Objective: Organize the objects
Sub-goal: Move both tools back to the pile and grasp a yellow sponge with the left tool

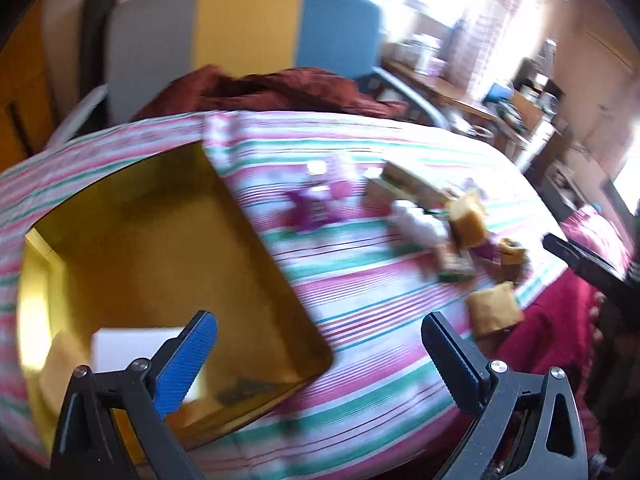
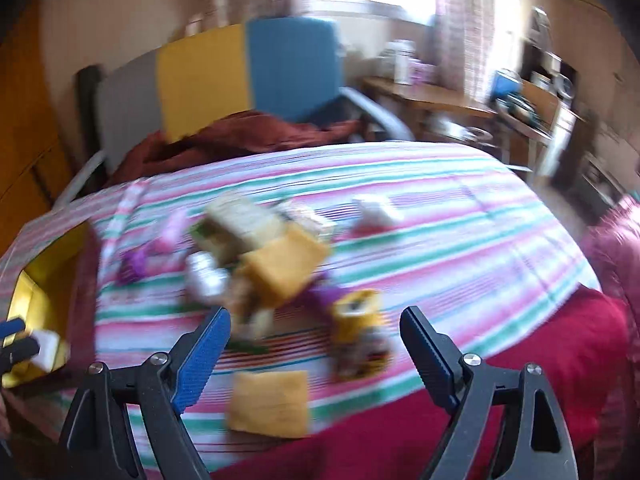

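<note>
Both views are blurred by motion. A gold box [image 1: 160, 240] lies open on the striped cloth, with a white packet [image 1: 128, 348] and a yellow packet [image 1: 56, 364] inside. My left gripper [image 1: 320, 356] is open above the box's near corner, holding nothing. A heap of small packets [image 2: 256, 256], yellow, white, purple and beige, lies in the middle of the cloth. My right gripper [image 2: 316, 352] is open and holds nothing. It hangs over the heap's near side, above a flat yellow packet [image 2: 272, 404]. Beside that packet stands a yellow printed packet [image 2: 356, 320].
The striped cloth [image 2: 460, 240] covers a bed, with a red blanket [image 2: 520, 360] at its near right edge. Behind the bed are a rust-brown cloth [image 2: 240, 132], a grey, yellow and blue chair [image 2: 248, 64], and a cluttered desk [image 2: 420, 92] by the bright window.
</note>
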A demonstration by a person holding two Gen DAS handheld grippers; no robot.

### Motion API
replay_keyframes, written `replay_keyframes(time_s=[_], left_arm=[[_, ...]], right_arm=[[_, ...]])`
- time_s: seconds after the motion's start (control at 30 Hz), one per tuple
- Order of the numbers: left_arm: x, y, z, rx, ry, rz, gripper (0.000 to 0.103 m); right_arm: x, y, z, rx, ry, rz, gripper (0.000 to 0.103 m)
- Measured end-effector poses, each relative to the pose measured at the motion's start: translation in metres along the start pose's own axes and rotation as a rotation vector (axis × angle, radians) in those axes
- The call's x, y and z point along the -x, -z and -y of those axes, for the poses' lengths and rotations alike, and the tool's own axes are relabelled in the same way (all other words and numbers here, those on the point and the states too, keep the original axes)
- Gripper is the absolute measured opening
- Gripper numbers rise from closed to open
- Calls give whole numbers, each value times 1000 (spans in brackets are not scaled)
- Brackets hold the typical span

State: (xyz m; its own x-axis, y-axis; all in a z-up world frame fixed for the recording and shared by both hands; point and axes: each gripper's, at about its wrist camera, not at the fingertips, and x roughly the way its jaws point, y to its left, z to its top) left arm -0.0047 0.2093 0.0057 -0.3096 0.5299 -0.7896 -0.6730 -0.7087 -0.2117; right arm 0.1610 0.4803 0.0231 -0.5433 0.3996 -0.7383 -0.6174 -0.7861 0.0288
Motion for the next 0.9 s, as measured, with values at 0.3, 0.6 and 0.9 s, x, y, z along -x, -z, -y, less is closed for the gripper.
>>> replay_keyframes(time_s=[0.3, 0.6, 0.9], left_arm=[[-53, -17, 76, -167, 270, -141, 103], [-131, -15, 125, -8, 429, -413, 103], [-158, -17, 158, 40, 388, -443, 103]], right_arm=[[-8, -4, 43, -113, 105, -10, 88], [-20, 2, 61, -215, 28, -37, 88], [-17, 7, 74, -296, -34, -14, 88]])
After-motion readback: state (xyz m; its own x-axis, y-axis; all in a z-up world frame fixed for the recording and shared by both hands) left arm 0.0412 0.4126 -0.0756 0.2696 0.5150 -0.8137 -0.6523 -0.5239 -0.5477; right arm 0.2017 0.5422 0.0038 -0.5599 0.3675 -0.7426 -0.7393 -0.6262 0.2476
